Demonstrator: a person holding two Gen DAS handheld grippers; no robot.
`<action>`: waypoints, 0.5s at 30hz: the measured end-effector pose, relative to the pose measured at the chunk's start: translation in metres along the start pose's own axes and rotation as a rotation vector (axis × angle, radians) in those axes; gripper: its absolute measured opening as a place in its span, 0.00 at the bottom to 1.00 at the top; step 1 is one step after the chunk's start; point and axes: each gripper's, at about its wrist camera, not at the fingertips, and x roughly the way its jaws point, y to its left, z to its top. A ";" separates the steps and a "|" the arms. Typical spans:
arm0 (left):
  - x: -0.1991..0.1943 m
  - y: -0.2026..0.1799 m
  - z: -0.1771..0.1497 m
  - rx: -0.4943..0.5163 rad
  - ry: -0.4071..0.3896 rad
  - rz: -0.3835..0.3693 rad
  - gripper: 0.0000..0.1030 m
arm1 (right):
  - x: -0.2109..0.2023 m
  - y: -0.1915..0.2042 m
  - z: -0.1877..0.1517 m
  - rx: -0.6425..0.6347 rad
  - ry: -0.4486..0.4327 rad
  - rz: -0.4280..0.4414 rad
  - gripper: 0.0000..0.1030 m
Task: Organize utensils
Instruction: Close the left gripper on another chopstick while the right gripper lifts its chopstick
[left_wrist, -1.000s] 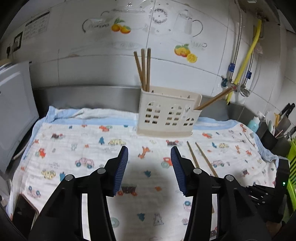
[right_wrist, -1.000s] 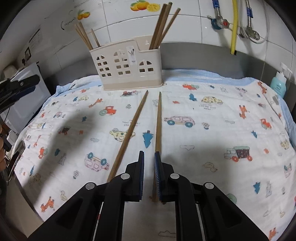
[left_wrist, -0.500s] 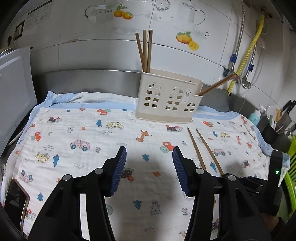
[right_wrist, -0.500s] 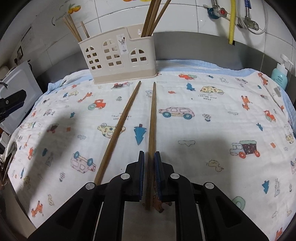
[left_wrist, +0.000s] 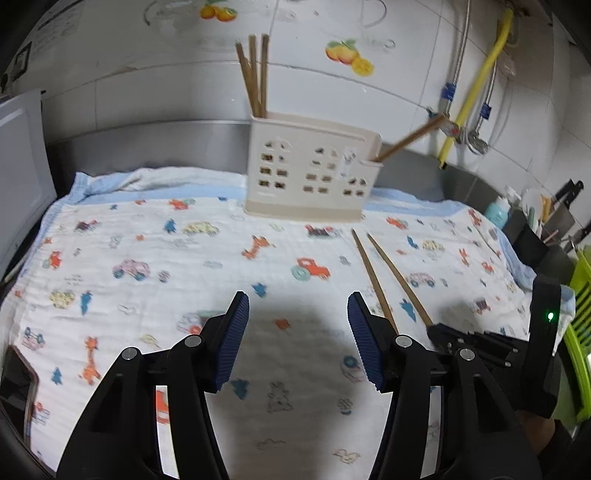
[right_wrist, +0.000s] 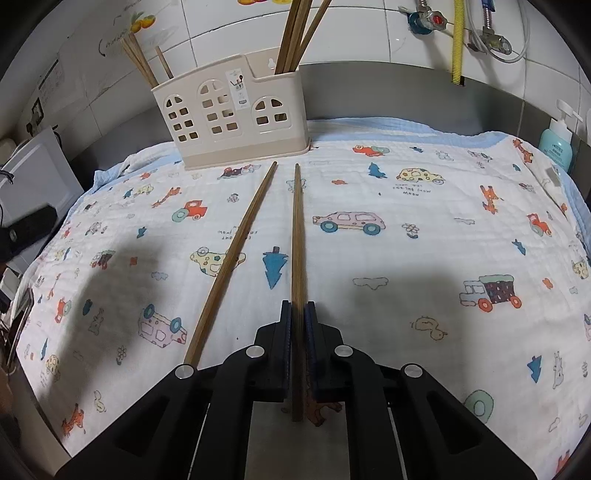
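Note:
A cream utensil holder (right_wrist: 232, 114) with window cut-outs stands at the back of the patterned cloth and holds several wooden chopsticks; it also shows in the left wrist view (left_wrist: 310, 170). Two loose chopsticks lie on the cloth. My right gripper (right_wrist: 298, 314) is shut on the right chopstick (right_wrist: 297, 236), gripping it near its near end. The other chopstick (right_wrist: 236, 251) lies free to its left. In the left wrist view both chopsticks (left_wrist: 373, 273) lie to the right of my left gripper (left_wrist: 297, 321), which is open and empty above the cloth.
A white appliance (left_wrist: 18, 166) stands at the left edge. A teal soap bottle (right_wrist: 557, 144) stands at the right. Knives and a dark holder (left_wrist: 554, 225) sit at the far right. Yellow and metal hoses (left_wrist: 476, 81) hang on the tiled wall.
My right gripper has moved forward along the right chopstick and closed on it. My left gripper has drifted slightly closer to the cloth and stays open.

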 end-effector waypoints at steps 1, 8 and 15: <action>0.003 -0.002 -0.002 -0.001 0.011 -0.009 0.54 | -0.002 -0.001 0.000 0.002 -0.003 0.001 0.07; 0.020 -0.028 -0.018 0.020 0.063 -0.057 0.54 | -0.026 -0.010 -0.001 0.026 -0.047 0.009 0.07; 0.043 -0.062 -0.026 0.059 0.103 -0.080 0.52 | -0.052 -0.018 -0.006 0.023 -0.092 0.007 0.07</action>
